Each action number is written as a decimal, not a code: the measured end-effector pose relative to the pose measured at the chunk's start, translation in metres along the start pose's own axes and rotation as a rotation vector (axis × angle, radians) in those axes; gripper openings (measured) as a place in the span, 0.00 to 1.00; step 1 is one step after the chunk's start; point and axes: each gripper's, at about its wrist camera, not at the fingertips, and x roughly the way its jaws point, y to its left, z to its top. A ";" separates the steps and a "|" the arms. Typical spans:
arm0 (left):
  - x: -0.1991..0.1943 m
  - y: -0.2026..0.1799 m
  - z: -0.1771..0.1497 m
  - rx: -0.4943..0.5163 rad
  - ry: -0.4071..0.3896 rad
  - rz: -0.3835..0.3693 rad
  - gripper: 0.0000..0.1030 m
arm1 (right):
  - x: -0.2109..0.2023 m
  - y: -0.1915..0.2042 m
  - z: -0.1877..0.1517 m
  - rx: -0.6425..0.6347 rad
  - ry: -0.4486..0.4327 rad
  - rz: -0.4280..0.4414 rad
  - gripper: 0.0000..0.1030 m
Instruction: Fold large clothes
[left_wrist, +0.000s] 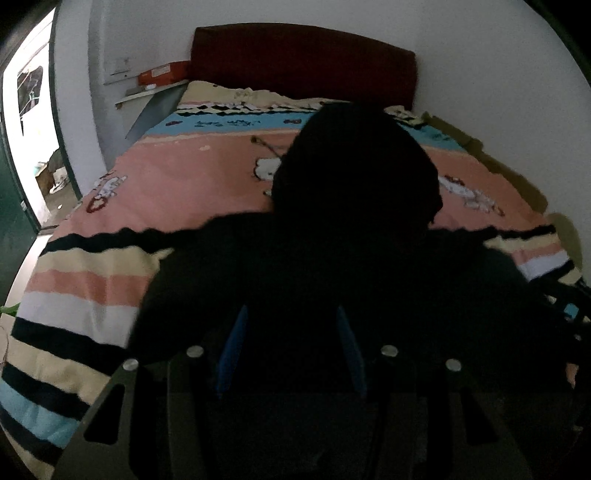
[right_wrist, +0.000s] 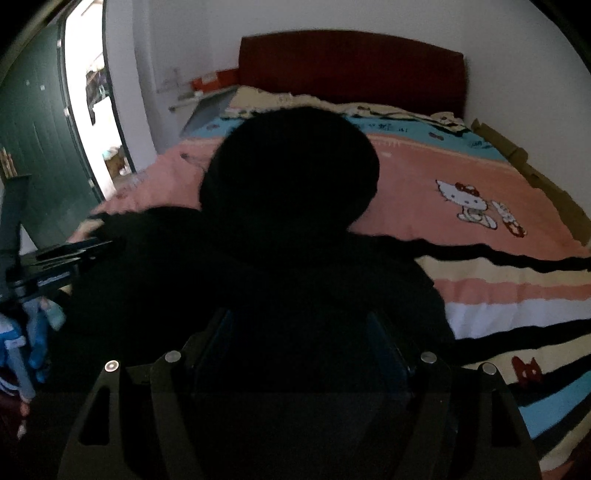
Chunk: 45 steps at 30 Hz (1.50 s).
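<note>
A large black hooded garment (left_wrist: 332, 258) lies spread on the bed, hood toward the headboard, sleeves stretched left and right. It also fills the middle of the right wrist view (right_wrist: 288, 240). My left gripper (left_wrist: 290, 325) hangs over the garment's lower body with its blue-padded fingers (left_wrist: 232, 347) apart and nothing seen between them. My right gripper (right_wrist: 299, 325) is over the same dark cloth, fingers apart; the cloth is too dark to tell if it touches. The left gripper (right_wrist: 74, 254) shows at the left edge of the right wrist view.
The bed carries a pink, cream, black and blue striped blanket (left_wrist: 192, 184) with cartoon cats (right_wrist: 469, 203). A dark red headboard (left_wrist: 303, 59) stands against the white wall. A shelf with an orange box (left_wrist: 162, 74) is at back left. An open doorway (left_wrist: 33, 129) is far left.
</note>
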 end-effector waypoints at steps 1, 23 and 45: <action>0.005 0.000 -0.006 0.002 -0.011 -0.003 0.48 | 0.014 -0.001 -0.007 -0.010 0.021 -0.011 0.71; -0.022 -0.049 -0.033 0.141 -0.100 0.093 0.52 | 0.002 -0.011 -0.037 -0.041 -0.019 -0.033 0.72; -0.019 -0.058 -0.044 0.160 -0.089 0.089 0.52 | 0.010 -0.024 -0.046 -0.010 -0.005 -0.033 0.72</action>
